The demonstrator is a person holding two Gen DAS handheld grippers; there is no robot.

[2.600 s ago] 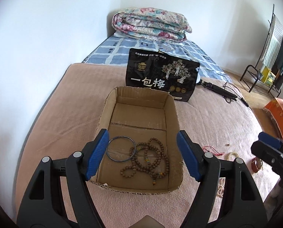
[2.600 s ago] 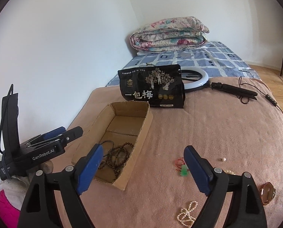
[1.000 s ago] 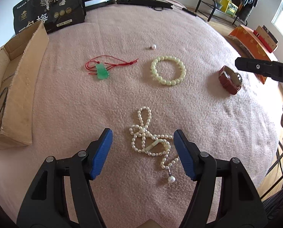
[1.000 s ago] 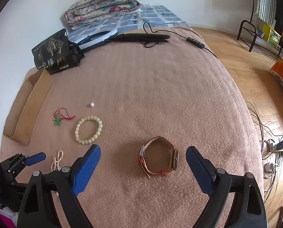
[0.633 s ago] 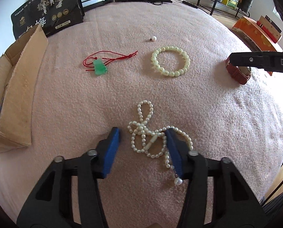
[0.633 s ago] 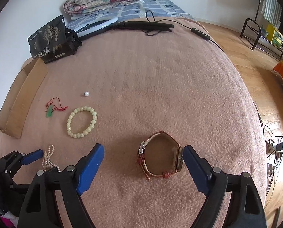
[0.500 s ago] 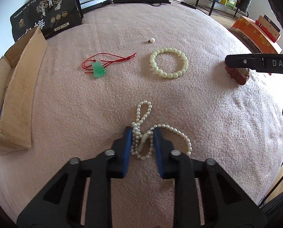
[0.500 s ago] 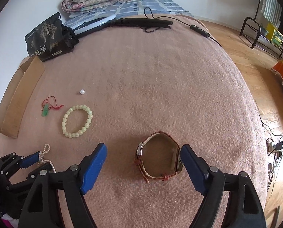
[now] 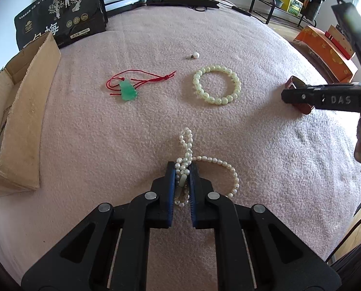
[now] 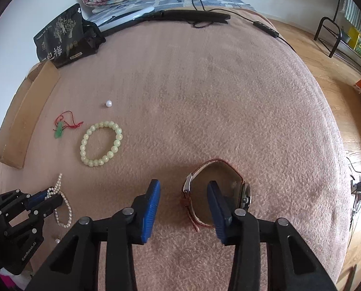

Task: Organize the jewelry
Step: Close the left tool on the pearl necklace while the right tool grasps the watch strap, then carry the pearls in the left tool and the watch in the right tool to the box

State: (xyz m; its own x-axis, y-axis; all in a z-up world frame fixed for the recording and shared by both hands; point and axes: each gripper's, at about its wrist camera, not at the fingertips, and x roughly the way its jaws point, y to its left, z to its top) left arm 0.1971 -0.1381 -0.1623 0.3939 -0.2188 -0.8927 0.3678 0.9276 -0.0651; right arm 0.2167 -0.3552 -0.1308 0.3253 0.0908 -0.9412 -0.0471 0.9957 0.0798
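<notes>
My left gripper (image 9: pixel 182 169) is shut on a tangled white pearl necklace (image 9: pixel 187 140) lying on the pink blanket (image 9: pixel 265 157); one loop of pearls (image 9: pixel 228 167) trails off to its right. The right gripper (image 10: pixel 184 183) points down at a brown-strapped watch (image 10: pixel 244 194), and its jaws are closing. One blue finger (image 10: pixel 215 198) is inside the strap loop, the other (image 10: pixel 151 201) outside, with the strap's clasp side (image 10: pixel 187 184) between them and untouched. A pale green bead bracelet (image 9: pixel 210 100), a green pendant on red cord (image 9: pixel 128 91) and a loose pearl (image 9: pixel 195 55) lie farther back.
An open cardboard box (image 9: pixel 22 121) sits at the blanket's left edge, with a black snack bag (image 9: pixel 59 19) behind it. A black stand and cable (image 10: pixel 192 15) lie at the back. The blanket drops off on the right to a wooden floor (image 10: pixel 325 55) with an orange box (image 9: pixel 325 48).
The left jaws closed onto the pearl necklace. The right gripper sank toward the watch and its jaws narrowed, one finger now inside the strap loop.
</notes>
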